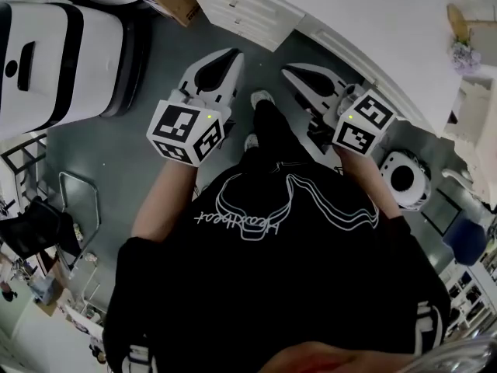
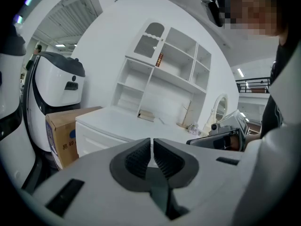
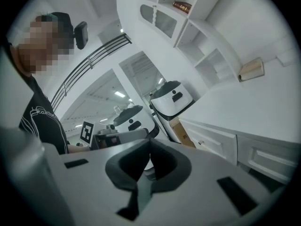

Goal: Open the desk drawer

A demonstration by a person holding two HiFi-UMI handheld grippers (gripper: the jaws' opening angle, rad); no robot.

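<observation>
Head view showed my left gripper point(image 1: 231, 56) and right gripper point(image 1: 289, 70) both clenched empty, well short of the closed drawer point(image 1: 237, 8) under the white desk's point(image 1: 349, 14) front edge, so I feared shut jaws would knock its knob point(image 3: 200, 142) instead of catching it.

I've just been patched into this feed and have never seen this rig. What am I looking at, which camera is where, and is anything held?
No robot here: a person holds a two-jaw gripper in each hand. The head view looks down on the left gripper and right gripper. The other two views look along each gripper's jaws; both are shut and empty. Ahead stands a white desk, its drawers closed, a cardboard box beside it.
</observation>
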